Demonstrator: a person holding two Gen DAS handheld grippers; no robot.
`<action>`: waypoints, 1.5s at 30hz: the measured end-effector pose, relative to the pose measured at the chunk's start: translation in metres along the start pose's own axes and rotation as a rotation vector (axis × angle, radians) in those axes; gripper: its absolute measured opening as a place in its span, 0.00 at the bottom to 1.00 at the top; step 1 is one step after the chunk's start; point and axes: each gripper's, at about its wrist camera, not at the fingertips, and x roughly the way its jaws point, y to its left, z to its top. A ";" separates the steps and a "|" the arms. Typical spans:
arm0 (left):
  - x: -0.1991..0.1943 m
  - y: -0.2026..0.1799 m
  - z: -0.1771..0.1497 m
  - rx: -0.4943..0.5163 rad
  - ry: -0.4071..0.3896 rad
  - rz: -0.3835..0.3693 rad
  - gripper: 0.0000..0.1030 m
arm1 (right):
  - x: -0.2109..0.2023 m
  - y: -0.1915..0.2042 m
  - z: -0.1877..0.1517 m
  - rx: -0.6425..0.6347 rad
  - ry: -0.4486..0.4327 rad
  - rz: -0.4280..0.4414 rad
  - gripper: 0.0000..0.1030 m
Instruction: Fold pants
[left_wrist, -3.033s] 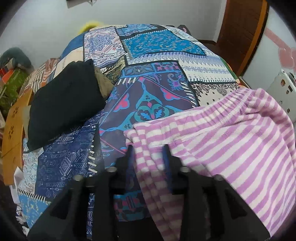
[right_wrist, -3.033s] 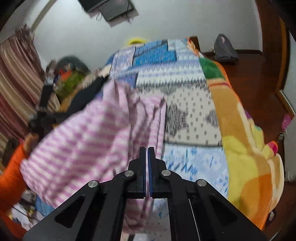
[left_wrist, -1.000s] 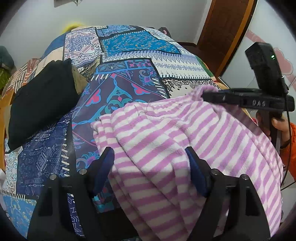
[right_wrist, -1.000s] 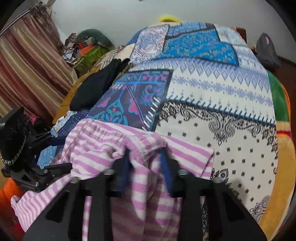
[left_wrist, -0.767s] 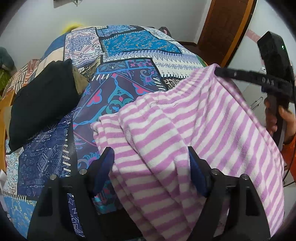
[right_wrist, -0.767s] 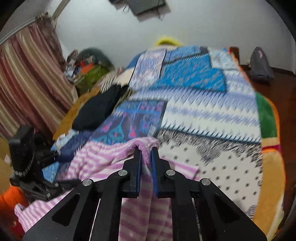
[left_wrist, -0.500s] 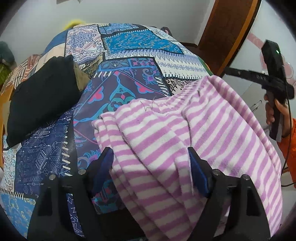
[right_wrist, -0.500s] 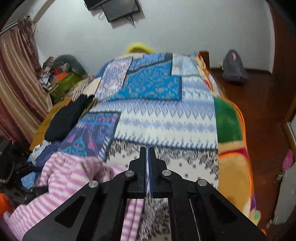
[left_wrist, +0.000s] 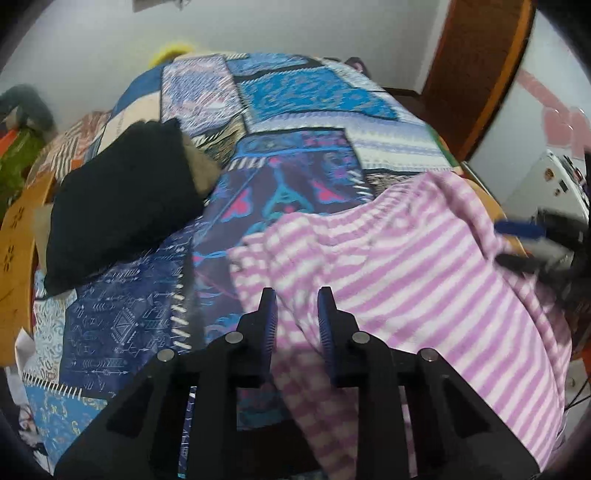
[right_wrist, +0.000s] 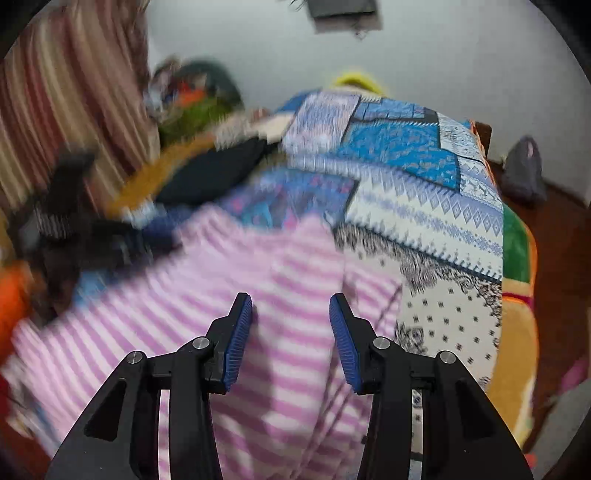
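Right wrist view alone: striped curtain (right_wrist: 55, 110), right gripper (right_wrist: 291, 306) fingers spread over pants (right_wrist: 258, 295); left gripper (left_wrist: 295, 299) likewise parted.

Bare patchwork bedspread (left_wrist: 295, 85) beyond; black cushion (left_wrist: 118, 206) blocking the left.

Pink striped pants (left_wrist: 413, 266) spread on a blue patchwork blanket (left_wrist: 295, 122). Left gripper (left_wrist: 295, 314) low over the near edge, jaws a little apart with a bit of cloth between them. Black pillow (left_wrist: 122, 199) off to the left. Right gripper (left_wrist: 532, 240) blurry at the far right edge.
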 end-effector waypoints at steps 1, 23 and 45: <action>0.001 0.004 0.001 -0.013 0.006 0.026 0.21 | 0.010 0.002 -0.007 -0.024 0.038 -0.034 0.39; -0.108 -0.046 -0.081 -0.037 0.042 -0.131 0.41 | -0.072 0.031 -0.086 0.110 0.027 0.003 0.48; -0.133 -0.055 -0.109 0.032 -0.007 -0.042 0.34 | -0.095 0.033 -0.101 0.145 -0.038 -0.012 0.48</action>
